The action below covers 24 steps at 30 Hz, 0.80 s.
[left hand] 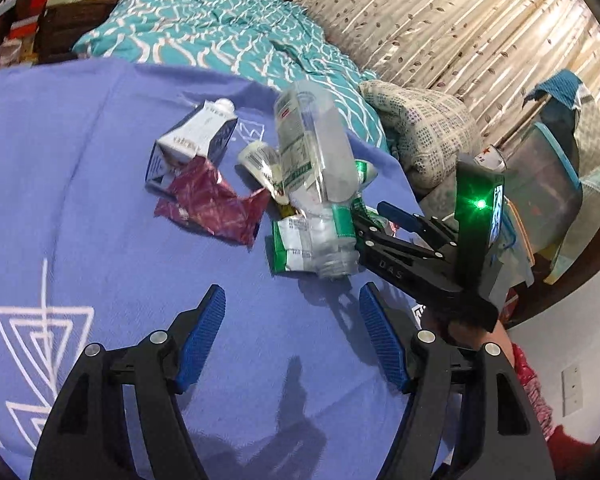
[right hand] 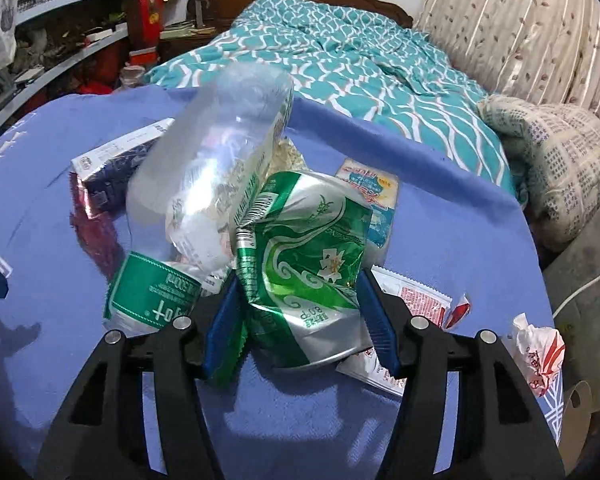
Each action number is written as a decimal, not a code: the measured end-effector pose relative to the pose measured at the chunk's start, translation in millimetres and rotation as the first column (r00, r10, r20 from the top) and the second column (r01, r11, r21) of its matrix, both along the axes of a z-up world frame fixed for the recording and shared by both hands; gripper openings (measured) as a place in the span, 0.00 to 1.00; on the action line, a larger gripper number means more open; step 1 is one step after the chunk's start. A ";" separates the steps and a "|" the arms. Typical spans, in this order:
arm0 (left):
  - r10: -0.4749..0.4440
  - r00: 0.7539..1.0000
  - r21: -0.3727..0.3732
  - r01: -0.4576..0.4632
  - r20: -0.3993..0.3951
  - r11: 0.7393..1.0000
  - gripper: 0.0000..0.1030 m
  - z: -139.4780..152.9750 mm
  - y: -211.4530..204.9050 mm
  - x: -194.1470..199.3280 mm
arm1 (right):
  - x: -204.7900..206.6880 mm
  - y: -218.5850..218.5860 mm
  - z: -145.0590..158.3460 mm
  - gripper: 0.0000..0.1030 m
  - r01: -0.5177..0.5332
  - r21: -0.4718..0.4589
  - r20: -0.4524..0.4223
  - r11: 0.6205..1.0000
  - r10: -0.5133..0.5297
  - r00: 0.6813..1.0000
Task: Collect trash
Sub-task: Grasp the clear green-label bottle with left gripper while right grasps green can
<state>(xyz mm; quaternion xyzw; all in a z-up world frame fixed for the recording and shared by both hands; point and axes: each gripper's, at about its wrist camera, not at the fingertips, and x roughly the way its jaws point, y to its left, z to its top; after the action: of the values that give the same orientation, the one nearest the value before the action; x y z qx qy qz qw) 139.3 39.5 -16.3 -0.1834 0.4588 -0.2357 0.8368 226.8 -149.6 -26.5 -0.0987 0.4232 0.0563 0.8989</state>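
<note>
A pile of trash lies on a blue cloth. My right gripper is shut on a green and silver wrapper; it also shows in the left wrist view beside the pile. A clear plastic bottle with a green label leans against the wrapper, tilted up; it also shows in the left wrist view. A white and navy carton and a maroon foil wrapper lie to the left. My left gripper is open and empty, just in front of the pile.
A bed with a teal patterned cover lies behind the cloth. A folded quilt sits at the right. Red and white wrappers and a crumpled bag lie at the cloth's right edge. Cluttered shelves stand at the left.
</note>
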 end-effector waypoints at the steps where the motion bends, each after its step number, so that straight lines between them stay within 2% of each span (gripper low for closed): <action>1: -0.002 1.000 -0.008 0.002 -0.001 1.000 0.64 0.5 -0.9 -1.9 | -1.9 -3.2 0.5 0.44 0.023 -0.001 0.009 1.000 -0.023 1.000; 2: -0.005 1.000 -0.010 0.005 0.005 1.000 0.64 1.1 -1.2 -3.5 | -6.0 -7.9 5.0 0.41 0.027 0.033 0.021 0.999 -0.028 0.999; 3: -0.012 1.000 -0.006 0.012 0.019 1.000 0.64 3.1 -2.8 -6.0 | -11.5 -20.4 10.8 0.31 0.048 0.074 0.041 0.996 -0.051 0.998; 4: -0.019 0.999 0.003 0.019 0.030 1.000 0.64 4.1 -5.0 -7.6 | -14.3 -24.8 13.2 0.24 0.060 0.094 0.049 0.994 -0.065 0.997; 6: -0.033 0.999 0.024 0.032 0.034 0.999 0.65 3.9 -10.4 -6.3 | -31.9 -67.7 25.0 0.22 0.131 0.246 0.047 0.960 -0.147 0.988; 7: -0.039 0.999 0.026 0.038 0.030 0.999 0.65 3.4 -12.8 -3.4 | -39.5 -75.7 26.1 0.22 0.149 0.282 0.043 0.948 -0.167 0.985; 9: -0.054 0.998 0.030 0.053 0.023 0.998 0.65 5.1 -21.5 5.5 | -68.4 -121.1 26.8 0.21 0.230 0.426 0.014 0.875 -0.260 0.965; 10: -0.062 0.998 0.031 0.061 0.026 0.998 0.65 7.6 -25.9 10.2 | -78.9 -129.3 24.5 0.21 0.241 0.461 0.005 0.854 -0.274 0.962; 13: -0.085 0.995 0.051 0.082 0.052 0.995 0.73 18.5 -45.6 26.1 | -132.2 -183.1 9.8 0.21 0.279 0.715 -0.088 0.641 -0.314 0.946; 14: -0.092 0.994 0.055 0.088 0.064 0.995 0.75 21.7 -50.9 30.3 | -139.7 -188.9 5.6 0.21 0.281 0.748 -0.099 0.602 -0.317 0.943; 15: -0.102 0.992 0.069 0.097 0.080 0.993 0.76 26.0 -60.1 37.0 | -156.1 -204.8 -3.2 0.21 0.282 0.808 -0.124 0.517 -0.319 0.940; 16: -0.112 0.990 0.089 0.104 0.089 0.991 0.77 28.3 -68.9 43.9 | -162.9 -207.1 -6.7 0.21 0.281 0.826 -0.133 0.488 -0.317 0.939; 18: -0.122 0.989 0.158 0.107 0.089 0.982 0.79 27.8 -89.6 62.6 | -186.0 -226.0 -24.5 0.21 0.299 0.878 -0.178 0.374 -0.325 0.929; 20: -0.120 0.990 0.215 0.101 0.075 0.971 0.79 23.2 -101.1 80.9 | -201.8 -230.6 -35.7 0.21 0.311 0.890 -0.198 0.334 -0.333 0.922; 22: -0.100 0.994 0.295 0.081 0.049 0.952 0.79 14.1 -114.9 102.0 | -212.1 -237.4 -45.3 0.21 0.318 0.895 -0.212 0.312 -0.328 0.921; 24: -0.085 0.996 0.342 0.067 0.038 0.937 0.78 7.0 -121.5 115.2 | -216.0 -234.8 -48.7 0.24 0.321 0.892 -0.218 0.319 -0.320 0.922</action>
<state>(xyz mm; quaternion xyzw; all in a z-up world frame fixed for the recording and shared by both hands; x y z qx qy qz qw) 254.5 -82.0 -9.3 -0.0122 0.4772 -0.1898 0.8580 10.8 -384.5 -75.2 0.4969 0.3328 0.1009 0.7951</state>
